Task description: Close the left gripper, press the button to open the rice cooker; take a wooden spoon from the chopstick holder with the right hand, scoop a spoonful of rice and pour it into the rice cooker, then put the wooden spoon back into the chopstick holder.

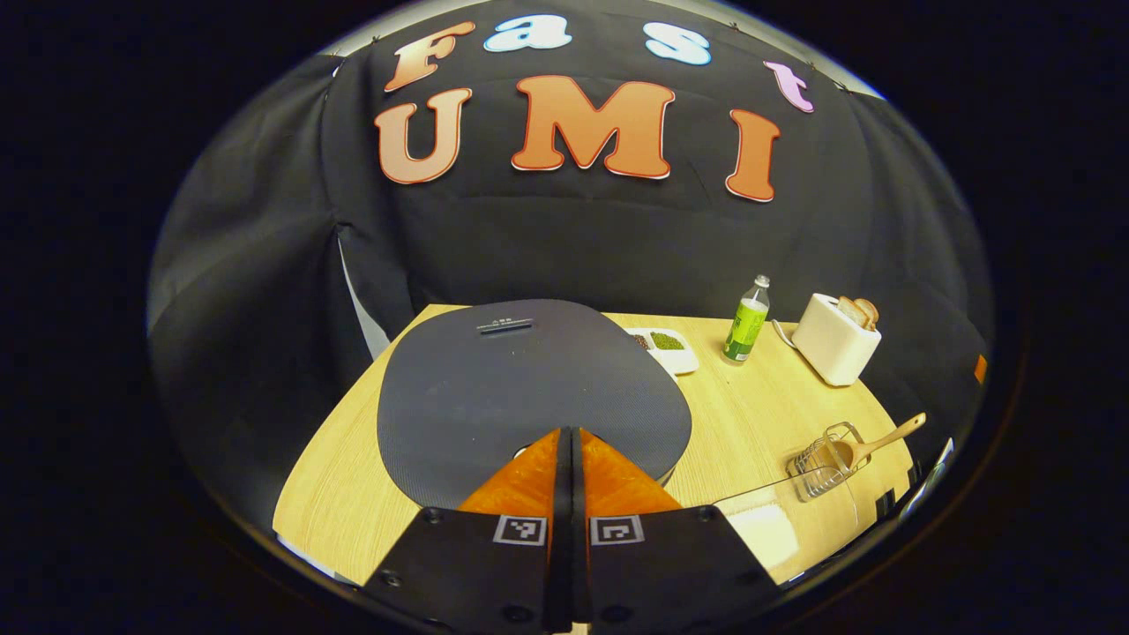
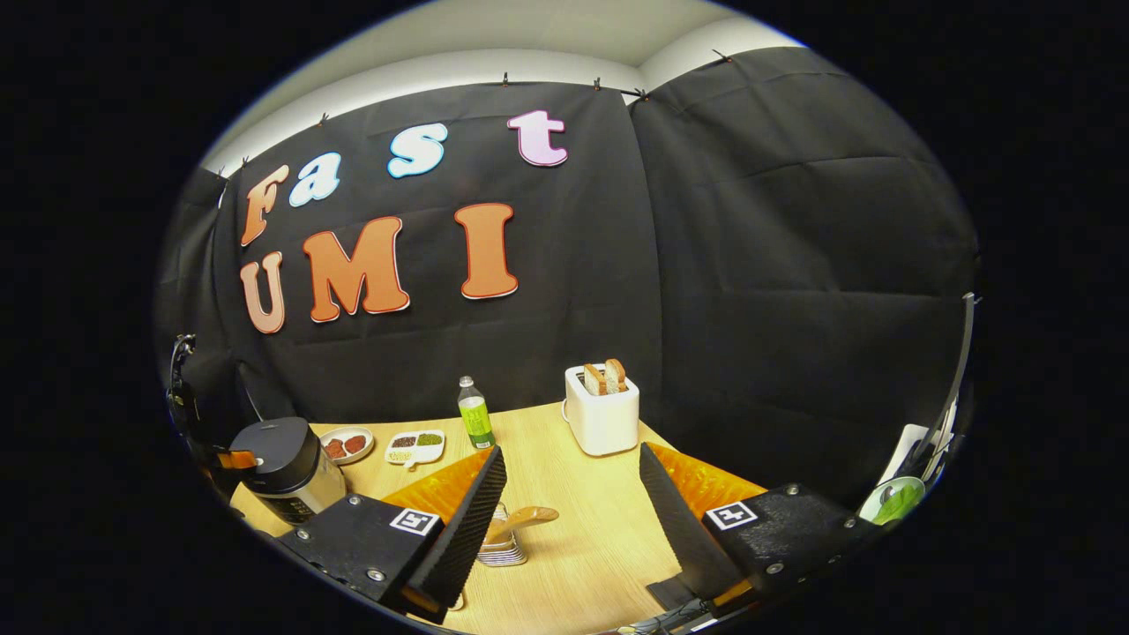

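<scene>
**Closed left gripper over cooker lid**

Pressed together, left gripper (image 1: 569,441) hangs over the dark grey rice cooker (image 1: 529,388) lid, perhaps touching. Right gripper (image 2: 571,481) gapes wide; wooden spoon (image 2: 520,520) rests in wire chopstick holder (image 2: 501,549) at seven o'clock from it.

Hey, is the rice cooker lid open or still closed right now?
Closed. The lid lies flat on the cooker, with the shut left claw just above it.
</scene>
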The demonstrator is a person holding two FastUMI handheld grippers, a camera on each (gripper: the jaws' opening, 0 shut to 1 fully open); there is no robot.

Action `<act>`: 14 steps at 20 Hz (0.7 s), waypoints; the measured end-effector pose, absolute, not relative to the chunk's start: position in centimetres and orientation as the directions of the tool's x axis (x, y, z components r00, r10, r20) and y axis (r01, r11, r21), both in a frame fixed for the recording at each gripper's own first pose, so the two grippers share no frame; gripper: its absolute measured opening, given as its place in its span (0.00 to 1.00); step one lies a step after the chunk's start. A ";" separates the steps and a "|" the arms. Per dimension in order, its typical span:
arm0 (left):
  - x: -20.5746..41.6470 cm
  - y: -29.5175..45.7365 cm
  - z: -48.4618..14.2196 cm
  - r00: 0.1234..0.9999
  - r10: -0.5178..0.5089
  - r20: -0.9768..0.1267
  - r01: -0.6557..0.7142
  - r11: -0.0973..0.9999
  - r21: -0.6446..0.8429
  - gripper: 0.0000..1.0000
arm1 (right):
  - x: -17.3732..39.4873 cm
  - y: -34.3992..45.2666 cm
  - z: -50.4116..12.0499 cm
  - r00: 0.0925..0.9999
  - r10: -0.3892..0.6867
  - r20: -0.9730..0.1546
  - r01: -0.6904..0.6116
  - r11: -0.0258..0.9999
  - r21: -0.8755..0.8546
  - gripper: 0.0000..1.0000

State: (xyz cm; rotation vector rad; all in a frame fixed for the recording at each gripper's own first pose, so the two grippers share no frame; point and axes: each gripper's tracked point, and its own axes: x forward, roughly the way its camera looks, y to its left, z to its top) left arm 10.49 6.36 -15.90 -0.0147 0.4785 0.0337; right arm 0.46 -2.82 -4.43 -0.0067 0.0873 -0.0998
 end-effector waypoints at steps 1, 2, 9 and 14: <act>10.6 6.2 -15.9 0.889 0.025 -0.457 -0.032 0.999 -0.007 0.05 | 0.4 -2.7 -4.2 0.992 -0.096 -0.081 0.095 0.995 -0.007 0.94; 10.6 6.2 -15.7 0.888 0.022 -0.460 -0.025 1.000 -0.002 0.05 | 0.4 -2.6 -4.1 0.993 -0.091 -0.077 0.091 0.996 -0.005 0.94; 11.6 6.1 -5.7 0.960 0.043 -0.275 -0.029 0.998 0.054 0.04 | -0.1 -2.9 -3.4 0.994 -0.092 -0.059 0.092 0.996 0.000 0.94; 9.4 4.3 2.2 0.992 -0.009 -0.129 0.013 0.999 0.034 0.04 | -0.5 -3.4 -2.4 0.995 -0.099 -0.031 0.099 0.995 0.005 0.94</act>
